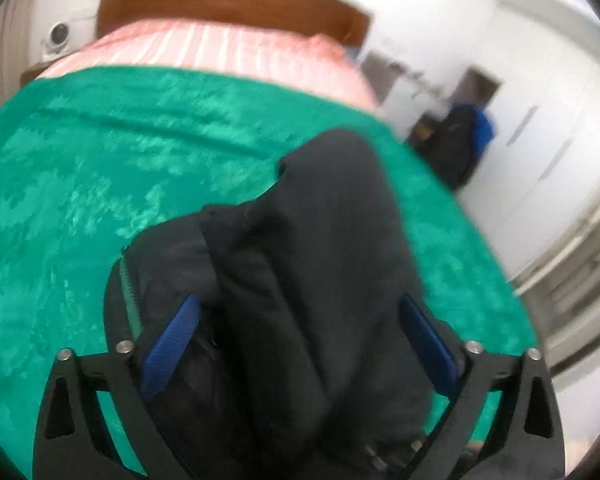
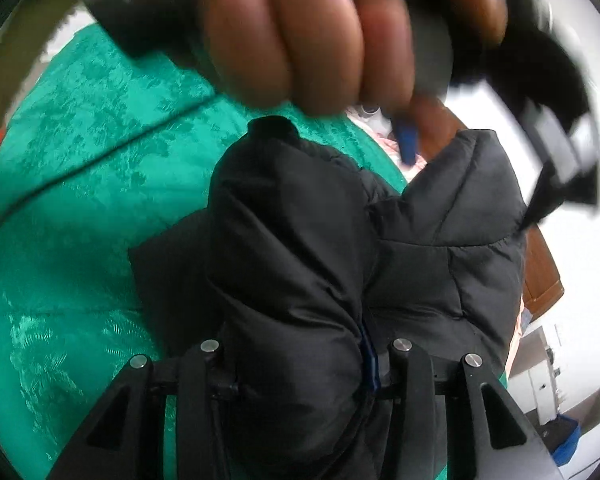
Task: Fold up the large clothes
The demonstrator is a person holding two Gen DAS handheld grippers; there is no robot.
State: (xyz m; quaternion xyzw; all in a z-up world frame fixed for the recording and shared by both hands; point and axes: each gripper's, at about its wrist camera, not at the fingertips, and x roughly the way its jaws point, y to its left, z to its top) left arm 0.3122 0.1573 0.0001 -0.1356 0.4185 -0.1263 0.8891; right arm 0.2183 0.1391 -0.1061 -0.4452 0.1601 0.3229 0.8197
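— Both grippers work the black puffer jacket [image 2: 300, 248] lying on the green bedspread [image 1: 80, 200]. The right gripper [image 2: 300, 364] is clamped on a thick padded fold.

— And the left gripper [image 1: 300, 328]?

— Jaws wide, padding between its blue pads [image 1: 168, 344]; whether they press is unclear.

— Step?

— Likely gathering a section to fold over; next needs a firm left grip. Beyond, a blurred hand [image 2: 312, 36] hides the far bed.
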